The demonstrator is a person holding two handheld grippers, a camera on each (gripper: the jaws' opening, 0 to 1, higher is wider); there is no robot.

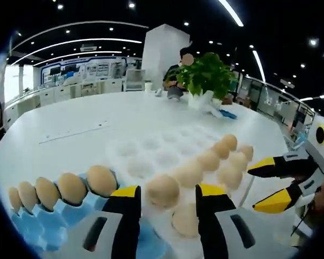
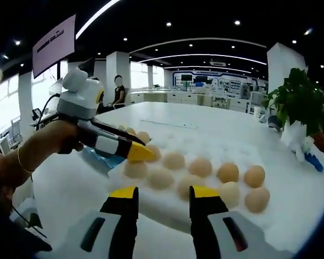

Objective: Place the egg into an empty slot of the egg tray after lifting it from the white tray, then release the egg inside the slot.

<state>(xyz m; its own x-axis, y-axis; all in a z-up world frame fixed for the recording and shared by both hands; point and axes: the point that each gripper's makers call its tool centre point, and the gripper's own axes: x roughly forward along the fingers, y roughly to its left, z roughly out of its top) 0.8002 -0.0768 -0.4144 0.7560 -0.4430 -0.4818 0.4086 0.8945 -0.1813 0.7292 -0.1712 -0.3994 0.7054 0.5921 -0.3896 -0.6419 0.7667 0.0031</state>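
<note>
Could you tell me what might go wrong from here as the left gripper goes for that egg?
The left gripper stands open around one egg on the white tray, with neighbouring eggs packed close: a jaw could nudge or crack one. The blue egg tray lies right beside it, its row of eggs near the carrying path. The right gripper hovers close enough to collide.

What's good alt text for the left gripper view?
The left gripper, jaws open, straddles an egg on the white tray. A blue egg tray holding a row of eggs sits lower left; the right gripper enters from the right.
</note>
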